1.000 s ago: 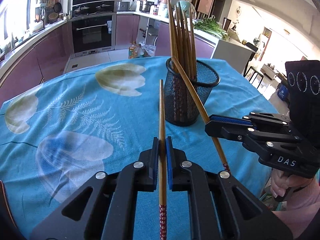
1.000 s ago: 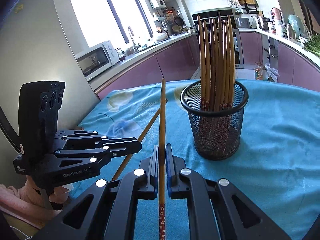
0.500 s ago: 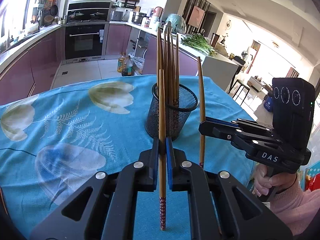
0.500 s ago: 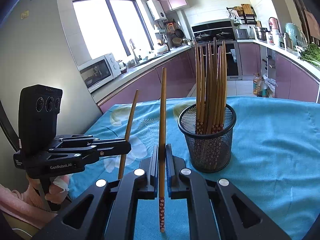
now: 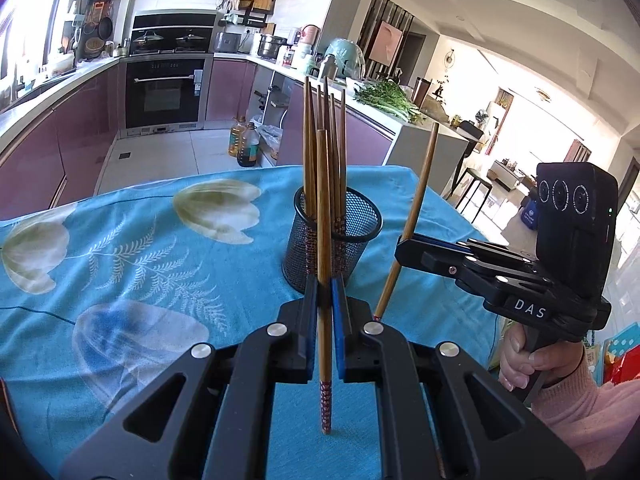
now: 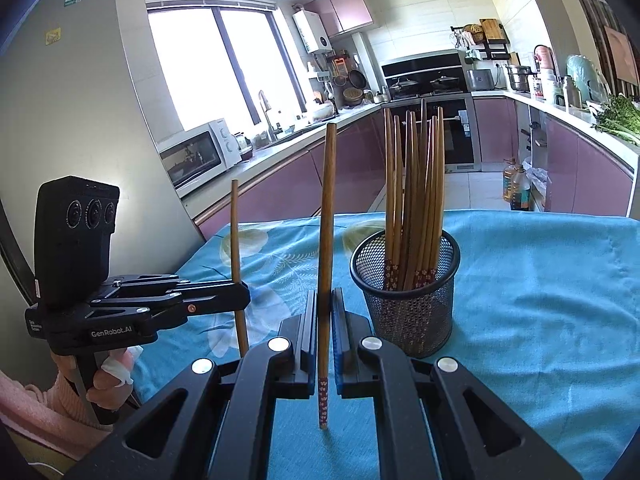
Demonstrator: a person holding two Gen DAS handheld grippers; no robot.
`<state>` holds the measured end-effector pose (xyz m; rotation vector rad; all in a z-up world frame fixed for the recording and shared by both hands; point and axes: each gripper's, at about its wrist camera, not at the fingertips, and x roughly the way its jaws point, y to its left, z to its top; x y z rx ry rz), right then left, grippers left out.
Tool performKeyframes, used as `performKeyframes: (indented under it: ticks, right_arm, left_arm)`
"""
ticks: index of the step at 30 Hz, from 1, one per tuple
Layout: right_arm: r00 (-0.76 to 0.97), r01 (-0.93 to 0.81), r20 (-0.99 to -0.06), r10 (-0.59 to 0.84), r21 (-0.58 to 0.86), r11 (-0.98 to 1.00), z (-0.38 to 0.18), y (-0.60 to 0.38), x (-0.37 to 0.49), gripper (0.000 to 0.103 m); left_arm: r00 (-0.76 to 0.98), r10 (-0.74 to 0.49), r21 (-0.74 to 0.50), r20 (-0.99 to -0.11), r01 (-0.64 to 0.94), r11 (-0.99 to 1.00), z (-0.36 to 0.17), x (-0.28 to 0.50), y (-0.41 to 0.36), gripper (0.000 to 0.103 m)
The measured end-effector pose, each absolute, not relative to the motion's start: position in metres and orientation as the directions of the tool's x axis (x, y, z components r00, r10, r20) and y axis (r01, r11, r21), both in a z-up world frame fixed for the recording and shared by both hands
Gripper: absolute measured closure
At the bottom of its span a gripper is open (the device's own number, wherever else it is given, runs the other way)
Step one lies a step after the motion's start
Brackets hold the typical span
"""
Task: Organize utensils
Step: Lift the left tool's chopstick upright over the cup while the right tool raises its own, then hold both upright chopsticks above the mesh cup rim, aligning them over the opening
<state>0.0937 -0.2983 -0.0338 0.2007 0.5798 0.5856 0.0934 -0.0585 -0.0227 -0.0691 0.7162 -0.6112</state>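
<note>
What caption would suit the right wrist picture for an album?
Right gripper and left gripper each clamp one chopstick upright beside a mesh holder full of chopsticks.

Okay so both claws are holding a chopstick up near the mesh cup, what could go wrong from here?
1. The mesh cup is already crowded with chopsticks, so a new one may catch on their tips.
2. The cup looks light; a sideways push could tip it on the tablecloth.
3. The left claw and right claw hold their chopsticks close together; the sticks might collide.

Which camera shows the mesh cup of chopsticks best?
The right wrist view: the mesh cup stands unobstructed beside the held chopstick. In the left wrist view, the left gripper's chopstick crosses in front of it.
</note>
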Motion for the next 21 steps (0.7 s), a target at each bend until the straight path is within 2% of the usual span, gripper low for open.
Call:
performKeyframes:
  ticks: [21]
  right_arm:
    - [0.704, -0.462, -0.434, 0.562, 0.321, 0.826, -0.024, -0.303, 0.096, 0.097]
  left_arm:
    - [0.610, -0.556, -0.252, -0.565, 0.514, 0.820, -0.006, 0.092, -0.062, 0.095]
